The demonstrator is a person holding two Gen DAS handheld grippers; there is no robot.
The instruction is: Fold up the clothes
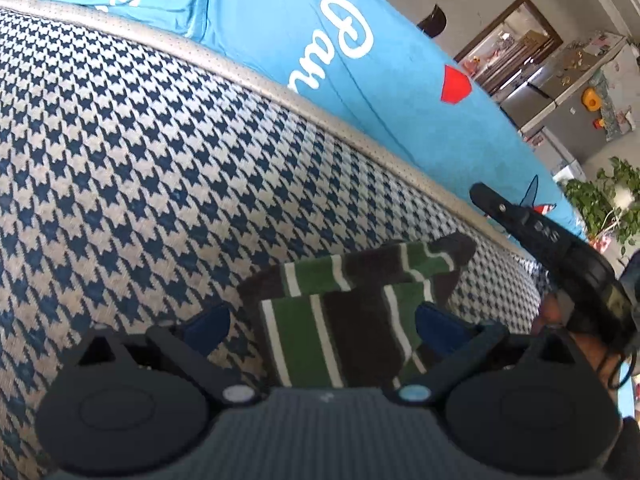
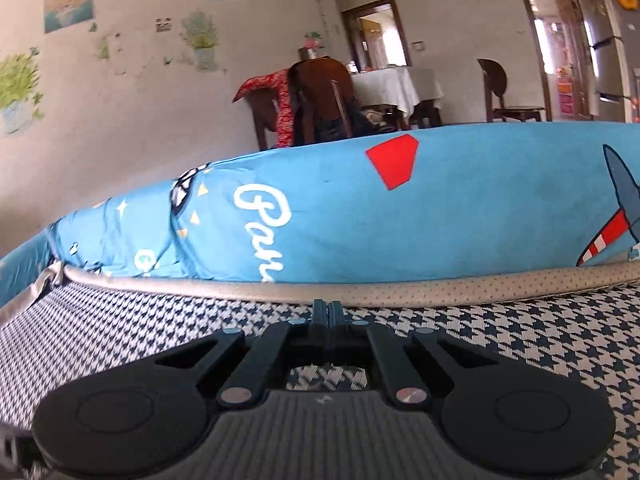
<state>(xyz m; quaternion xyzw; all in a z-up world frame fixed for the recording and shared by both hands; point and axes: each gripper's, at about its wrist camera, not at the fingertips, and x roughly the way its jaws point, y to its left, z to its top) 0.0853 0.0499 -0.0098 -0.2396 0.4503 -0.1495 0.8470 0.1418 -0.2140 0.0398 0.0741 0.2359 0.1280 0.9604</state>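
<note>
nearest the left wrist camera, the left gripper (image 1: 323, 322) is seen with its blue-padded fingers (image 1: 208, 326) spread wide, released, one on each side of a folded striped garment (image 1: 352, 308) in green, dark brown and white. whether the pads touch the cloth cannot be told. the garment is laid on a houndstooth-patterned cushion (image 1: 132, 168) edged with beige piping, near the cushion's right end. beyond the piping a blue printed sheet (image 1: 288, 12) with white lettering and a red shape is spread. at the right of that view the right gripper (image 1: 500, 208) is seen from the side, held in a hand (image 1: 554, 314), just beside the garment. in the right wrist view the right gripper's fingers (image 2: 319, 312) are clenched together with nothing between them, above the houndstooth cushion, pointed toward the blue sheet. wooden chairs (image 2: 324, 96) and a cloth-covered dining table (image 2: 386, 82) are seen behind.
</note>
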